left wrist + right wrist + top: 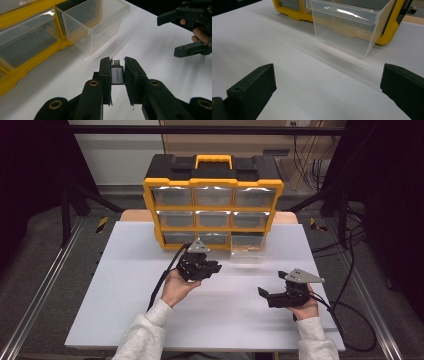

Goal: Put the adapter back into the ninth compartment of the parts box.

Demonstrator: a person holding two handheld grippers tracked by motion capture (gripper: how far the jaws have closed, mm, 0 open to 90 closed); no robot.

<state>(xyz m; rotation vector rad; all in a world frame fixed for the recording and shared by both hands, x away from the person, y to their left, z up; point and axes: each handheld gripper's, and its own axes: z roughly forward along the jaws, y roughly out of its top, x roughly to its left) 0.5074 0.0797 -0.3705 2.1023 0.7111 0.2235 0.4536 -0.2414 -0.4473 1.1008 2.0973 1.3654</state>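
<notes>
1. From above, the left gripper (212,268) hides its load; the left gripper view shows it pinching a small grey adapter (117,75) above the table (125,285).
2. The right gripper (328,82) is spread wide, near the pulled-out clear drawer (347,27).

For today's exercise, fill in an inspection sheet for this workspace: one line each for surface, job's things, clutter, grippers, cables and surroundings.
Surface: white tabletop, flat and bare around the hands.
Job's things: small grey metal plug adapter clamped between the left gripper's jaws; clear plastic drawer pulled out of the yellow and black drawer organiser, bottom right slot.
Clutter: nothing seen.
Grippers: left gripper shut on the adapter; right gripper open, holding nothing, apart from the drawer.
Cables: black cable trails from the left gripper; another runs off the table's right edge.
Surroundings: dark frame rails and floor cables beside the table.
</notes>
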